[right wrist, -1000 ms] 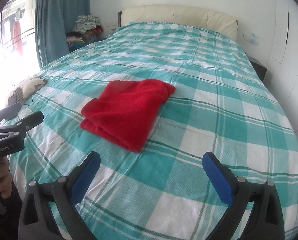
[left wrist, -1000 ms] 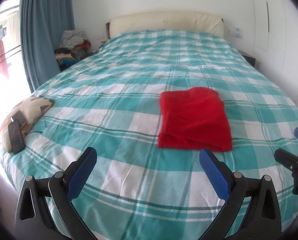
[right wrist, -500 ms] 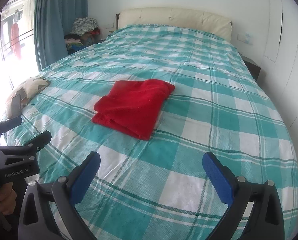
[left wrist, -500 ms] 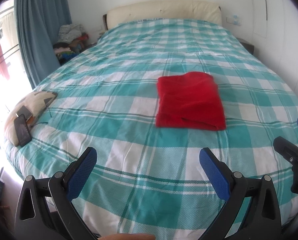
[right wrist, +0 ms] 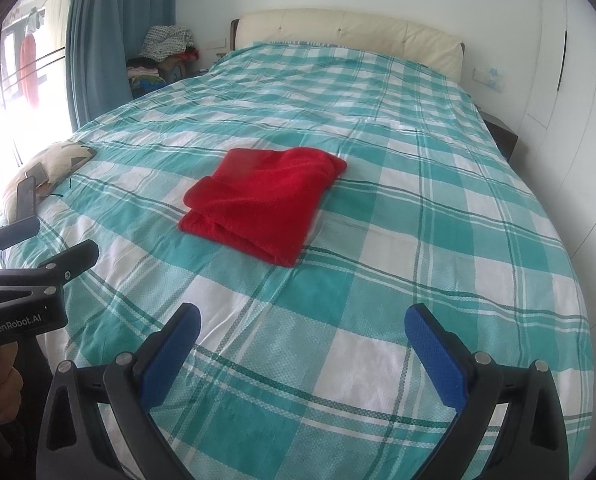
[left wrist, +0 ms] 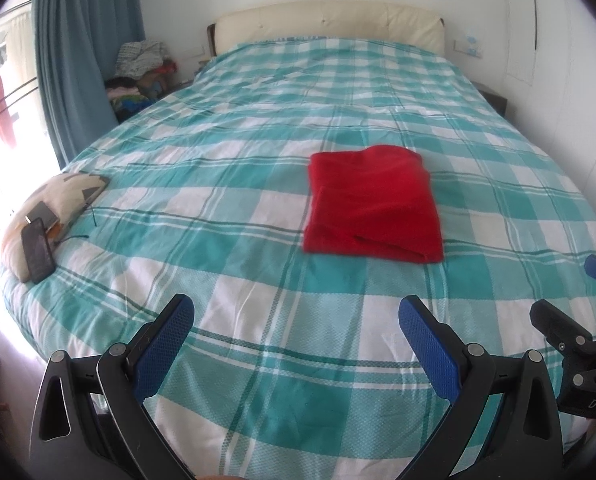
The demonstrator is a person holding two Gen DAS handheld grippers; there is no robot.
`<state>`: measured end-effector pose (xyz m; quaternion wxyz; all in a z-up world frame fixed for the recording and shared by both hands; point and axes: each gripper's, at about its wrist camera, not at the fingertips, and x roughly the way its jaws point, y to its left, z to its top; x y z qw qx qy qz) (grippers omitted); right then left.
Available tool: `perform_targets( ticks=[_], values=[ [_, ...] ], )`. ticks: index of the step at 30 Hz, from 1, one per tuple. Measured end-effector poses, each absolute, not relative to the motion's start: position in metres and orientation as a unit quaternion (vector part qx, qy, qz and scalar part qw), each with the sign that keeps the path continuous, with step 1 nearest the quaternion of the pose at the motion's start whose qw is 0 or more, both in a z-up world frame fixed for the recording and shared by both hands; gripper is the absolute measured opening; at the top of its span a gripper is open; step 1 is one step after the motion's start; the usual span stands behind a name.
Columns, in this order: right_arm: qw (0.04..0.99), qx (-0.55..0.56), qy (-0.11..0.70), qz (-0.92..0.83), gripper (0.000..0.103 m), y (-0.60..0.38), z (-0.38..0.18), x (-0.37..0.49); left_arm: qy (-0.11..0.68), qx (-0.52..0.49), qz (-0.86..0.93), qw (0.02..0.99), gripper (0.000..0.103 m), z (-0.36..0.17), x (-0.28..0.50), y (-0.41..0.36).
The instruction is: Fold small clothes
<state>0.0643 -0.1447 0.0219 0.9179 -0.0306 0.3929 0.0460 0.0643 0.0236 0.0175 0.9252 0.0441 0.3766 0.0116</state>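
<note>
Two handheld grippers are in view, and we hold both above the foot end of the bed, well short of the garment. The left gripper point(left wrist: 296, 322) has its blue-padded fingers point(left wrist: 166, 336) spread wide apart with nothing between them. The right gripper point(right wrist: 302, 326) is likewise spread wide and carries nothing.

We see one folded red fleece garment point(left wrist: 372, 202) lying flat on the teal-and-white checked bedcover point(left wrist: 226, 208), roughly midway between the foot edge and the cream padded headboard point(left wrist: 330, 20). From the left wrist view, the garment lies ahead of the left gripper and toward its right finger, well apart from both pads. From the right wrist view, the same garment point(right wrist: 264, 202) lies ahead and toward the left finger, also well apart. Its layered fold edge faces the foot edge of the bed. Neither gripper touches it.

In the right wrist view, the left gripper appears at the left margin as a black body marked "GenRobot.AI", with our hand point(right wrist: 0, 384) gripping its handle. In the left wrist view, part of the right gripper shows at the right margin.

Near the left edge of the bed we see a beige patterned cushion point(left wrist: 58, 196) with a dark phone point(left wrist: 37, 256) resting on it. Beyond it, a blue curtain point(left wrist: 82, 40) hangs beside the window, and a pile of mixed clothes point(left wrist: 142, 68) sits by the headboard's left corner.
</note>
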Motion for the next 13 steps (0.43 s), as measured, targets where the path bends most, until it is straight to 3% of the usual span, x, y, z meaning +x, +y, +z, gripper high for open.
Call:
perform_targets(
  ticks=[13],
  values=[
    [0.918,-0.029,0.393,0.049,0.101,-0.1406,0.0232,0.0631,0.378,0.048,0.02,0.924,0.103,0.0156,0.0646,0.0268]
  ],
)
